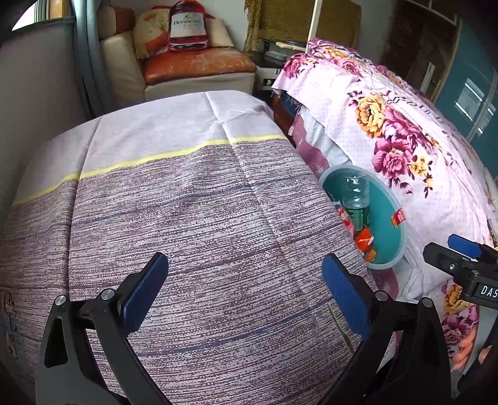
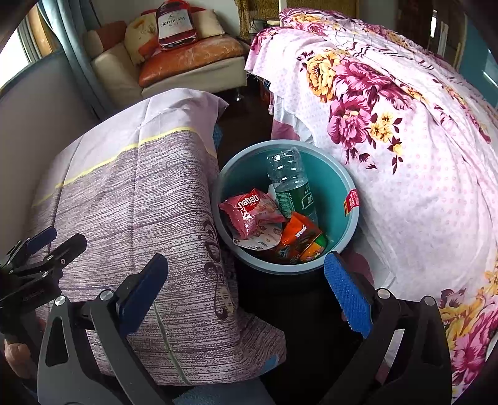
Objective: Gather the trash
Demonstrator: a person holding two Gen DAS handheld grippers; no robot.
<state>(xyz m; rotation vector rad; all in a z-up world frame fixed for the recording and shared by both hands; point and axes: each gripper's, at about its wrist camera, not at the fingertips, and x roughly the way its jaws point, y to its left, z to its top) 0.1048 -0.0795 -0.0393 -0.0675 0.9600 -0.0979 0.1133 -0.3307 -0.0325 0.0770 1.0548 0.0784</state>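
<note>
Trash sits in a teal bucket (image 2: 342,183) on the floor, in the gap between a cloth-covered desk (image 2: 130,199) on the left and a bed with a floral sheet (image 2: 404,155) on the right. The right wrist view looks down into the bucket and shows all of it: a clear plastic bottle (image 2: 288,180) with a green label leaning against the far wall, a pink wafer packet (image 2: 249,210) on the left, an orange wrapper (image 2: 300,238) at the near side, and a white printed wrapper (image 2: 264,238) beneath them. A red sticker (image 2: 351,201) sits on the right rim. In the left wrist view the desk edge hides the bucket's left half, so only the bottle, part of the orange wrapper and the sticker show.

The left tool (image 1: 244,289) hangs over the bare desk cloth, its blue pads wide apart and holding nothing. The right tool (image 2: 246,293) hovers just near of the bucket, also spread wide and empty.

Far back, a cream armchair (image 2: 193,78) carries cushions and a bottle-shaped bag (image 2: 174,25).
</note>
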